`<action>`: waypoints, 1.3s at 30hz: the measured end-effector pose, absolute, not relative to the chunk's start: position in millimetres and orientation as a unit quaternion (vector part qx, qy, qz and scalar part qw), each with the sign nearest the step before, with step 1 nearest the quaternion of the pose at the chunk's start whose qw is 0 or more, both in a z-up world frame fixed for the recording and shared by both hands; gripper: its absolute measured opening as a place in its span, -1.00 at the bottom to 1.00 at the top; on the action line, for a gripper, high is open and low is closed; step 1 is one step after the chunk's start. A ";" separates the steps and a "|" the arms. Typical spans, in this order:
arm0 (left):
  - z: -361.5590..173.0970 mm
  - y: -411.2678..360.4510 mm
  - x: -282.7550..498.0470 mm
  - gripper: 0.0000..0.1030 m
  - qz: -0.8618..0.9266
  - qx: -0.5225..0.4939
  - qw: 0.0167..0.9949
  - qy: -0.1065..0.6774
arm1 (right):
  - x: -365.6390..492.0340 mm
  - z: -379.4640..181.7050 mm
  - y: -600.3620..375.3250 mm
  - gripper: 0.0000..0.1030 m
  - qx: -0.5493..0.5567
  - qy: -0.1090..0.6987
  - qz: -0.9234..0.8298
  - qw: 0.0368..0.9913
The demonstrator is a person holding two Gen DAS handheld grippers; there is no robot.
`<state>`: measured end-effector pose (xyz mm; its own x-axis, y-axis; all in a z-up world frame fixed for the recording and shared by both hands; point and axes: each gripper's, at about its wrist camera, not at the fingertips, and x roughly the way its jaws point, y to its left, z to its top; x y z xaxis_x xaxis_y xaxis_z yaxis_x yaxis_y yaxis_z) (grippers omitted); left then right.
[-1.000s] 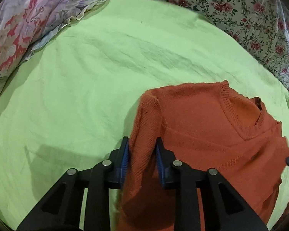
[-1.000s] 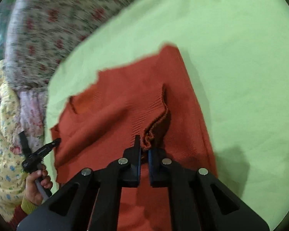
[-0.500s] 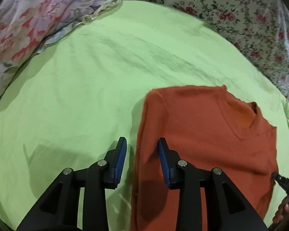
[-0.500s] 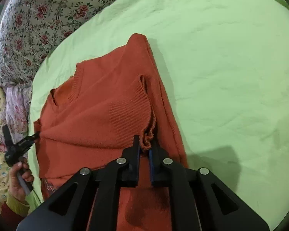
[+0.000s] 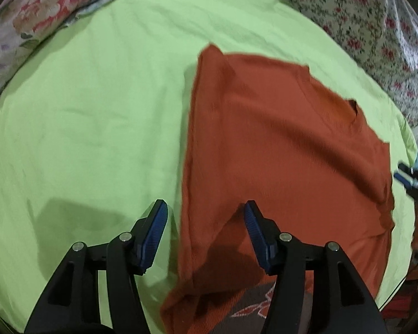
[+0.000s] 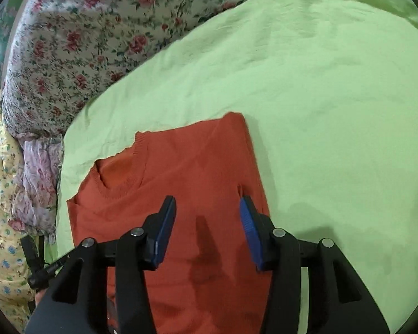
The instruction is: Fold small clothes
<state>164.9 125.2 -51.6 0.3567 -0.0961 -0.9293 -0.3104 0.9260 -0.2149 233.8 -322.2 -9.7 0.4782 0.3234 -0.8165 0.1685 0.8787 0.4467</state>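
A small orange knit sweater (image 5: pixel 278 144) lies flat on a light green sheet (image 5: pixel 92 111), neckline at the far side, a sleeve folded in across its body. My left gripper (image 5: pixel 204 208) is open and empty, hovering over the sweater's left edge. In the right wrist view the sweater (image 6: pixel 186 172) fills the lower middle, and my right gripper (image 6: pixel 207 204) is open and empty above its right part, near a small pucker at the folded sleeve (image 6: pixel 241 190). The sweater's lower hem is hidden behind the grippers.
Floral bedding (image 5: pixel 376 27) borders the green sheet at the far side, with a pink floral cloth (image 5: pixel 41 8) at the far left. In the right wrist view floral bedding (image 6: pixel 83 41) and a yellow patterned cloth (image 6: pixel 2 222) lie at the left. The other gripper shows at the right edge (image 5: pixel 409 179).
Both grippers have let go of the sweater: the left released the sleeve edge, the right released the cuff. Both jaws opened wide and the sleeve now lies flat on the body.
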 end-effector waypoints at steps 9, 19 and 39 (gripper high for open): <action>-57.9 117.4 163.7 0.15 0.079 -0.168 0.802 0.568 | 284.4 -30.1 -277.9 -0.05 0.088 0.562 0.138 0.810; -62.2 111.5 165.1 0.21 0.112 -0.169 0.804 0.560 | 267.4 -53.5 -248.1 -0.62 -0.099 0.595 0.215 0.768; -49.0 98.0 101.4 0.22 0.077 -0.155 0.792 0.586 | 182.0 -8.6 -311.5 -0.52 0.135 0.512 0.118 0.840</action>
